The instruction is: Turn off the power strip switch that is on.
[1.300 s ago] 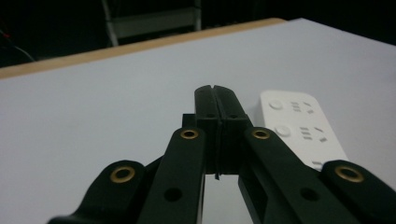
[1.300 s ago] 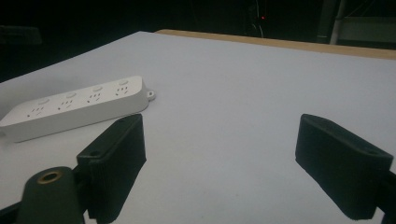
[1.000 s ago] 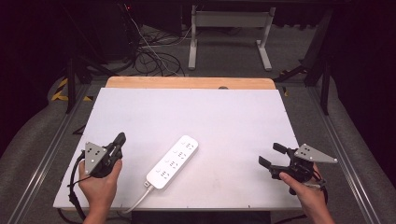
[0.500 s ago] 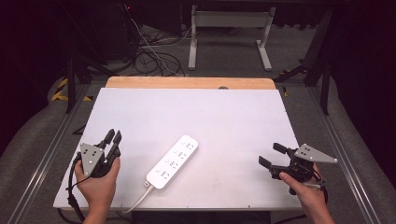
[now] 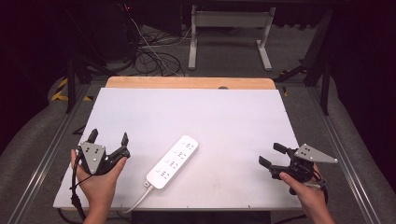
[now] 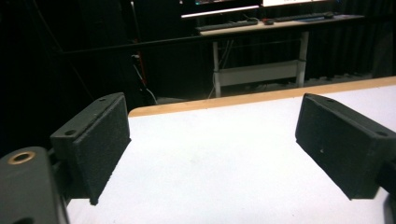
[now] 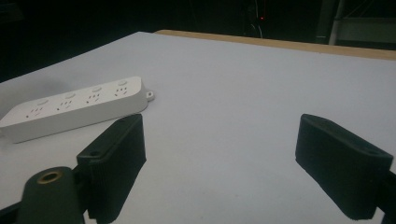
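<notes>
Left gripper (image 5: 109, 136): your jaws have just been opening and now stand spread, nothing between them. Right gripper (image 5: 268, 154): jaws spread too, empty. The power strip (image 5: 173, 161) lies flat between the two, sockets up, nearer your left gripper. Its long axis is diagonal: the cord (image 5: 135, 201) end points at the near table (image 5: 210, 116) edge, the free end far-right. Risks: a one-sided touch could spin the loose strip. Tugging the cord could drag it toward the edge.
</notes>
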`<state>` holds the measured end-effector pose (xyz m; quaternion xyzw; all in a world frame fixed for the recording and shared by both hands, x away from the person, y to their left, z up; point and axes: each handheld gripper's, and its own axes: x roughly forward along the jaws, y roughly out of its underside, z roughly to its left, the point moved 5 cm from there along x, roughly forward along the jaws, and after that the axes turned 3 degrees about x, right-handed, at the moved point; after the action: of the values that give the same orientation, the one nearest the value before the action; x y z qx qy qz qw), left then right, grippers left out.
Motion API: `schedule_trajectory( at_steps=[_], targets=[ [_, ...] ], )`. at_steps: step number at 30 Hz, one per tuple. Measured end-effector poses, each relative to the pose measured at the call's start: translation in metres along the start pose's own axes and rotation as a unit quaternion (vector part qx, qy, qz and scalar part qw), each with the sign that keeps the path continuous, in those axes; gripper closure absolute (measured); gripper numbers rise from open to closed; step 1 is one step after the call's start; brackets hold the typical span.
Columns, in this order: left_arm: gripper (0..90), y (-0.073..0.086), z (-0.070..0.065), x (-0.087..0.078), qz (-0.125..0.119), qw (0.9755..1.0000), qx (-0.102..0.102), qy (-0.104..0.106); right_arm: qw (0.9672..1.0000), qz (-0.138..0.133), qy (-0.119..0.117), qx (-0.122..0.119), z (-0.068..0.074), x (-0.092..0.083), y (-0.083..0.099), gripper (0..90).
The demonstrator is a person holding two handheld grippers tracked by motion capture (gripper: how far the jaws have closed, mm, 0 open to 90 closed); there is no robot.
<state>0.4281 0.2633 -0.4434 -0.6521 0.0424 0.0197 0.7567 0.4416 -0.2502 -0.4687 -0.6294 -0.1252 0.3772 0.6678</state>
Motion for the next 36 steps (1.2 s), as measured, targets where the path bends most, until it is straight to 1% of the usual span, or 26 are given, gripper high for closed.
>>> schedule_trajectory(
  at_steps=[4,7,12,14,19,21,26,28,30,32,33,36],
  targets=[
    [5.9,0.001,0.002,0.001,-0.004,0.9999,-0.004,-0.011,1.0,0.0,0.0,-0.001,0.0,0.0,0.0,16.0],
    [5.0,0.001,0.004,0.0,-0.009,0.9998,-0.003,-0.019,1.0,0.001,-0.001,-0.002,0.0,0.0,0.0,16.0],
    [5.0,0.001,0.004,0.001,-0.009,0.9997,-0.002,-0.02,1.0,0.001,0.001,-0.001,0.0,0.0,0.0,15.9],
    [4.9,0.002,0.004,0.001,-0.011,0.9997,0.005,-0.021,1.0,0.001,0.001,-0.002,0.0,0.0,0.0,15.9],
    [4.3,0.002,0.004,-0.001,-0.012,0.9997,0.004,-0.022,1.0,-0.001,0.001,-0.005,-0.001,0.001,-0.001,15.5],
    [4.2,0.003,0.005,-0.002,-0.01,0.9997,0.006,-0.023,1.0,-0.002,0.004,-0.002,-0.001,0.002,-0.001,14.2],
    [4.1,0.005,0.011,-0.006,-0.01,0.9995,-0.003,-0.03,1.0,-0.007,0.004,-0.002,-0.001,0.006,-0.004,12.6],
    [4.1,0.006,0.012,-0.007,-0.008,0.9995,-0.004,-0.031,1.0,-0.008,0.002,-0.002,-0.001,0.007,-0.005,10.9],
    [4.1,0.006,0.012,-0.008,-0.007,0.9995,-0.002,-0.031,0.9999,-0.016,0.002,-0.002,-0.001,0.008,-0.007,6.8],
    [4.1,0.006,0.013,-0.009,-0.004,0.9995,-0.002,-0.032,0.9997,-0.022,0.005,-0.002,-0.002,0.009,-0.009,3.1],
    [4.1,0.006,0.013,-0.009,-0.005,0.9995,-0.003,-0.032,0.9996,-0.026,0.011,-0.002,-0.002,0.009,-0.009,2.2],
    [4.2,0.007,0.013,-0.009,-0.005,0.9995,-0.004,-0.031,0.9992,-0.033,0.024,0.002,-0.005,0.008,-0.011,2.2]
  ],
)
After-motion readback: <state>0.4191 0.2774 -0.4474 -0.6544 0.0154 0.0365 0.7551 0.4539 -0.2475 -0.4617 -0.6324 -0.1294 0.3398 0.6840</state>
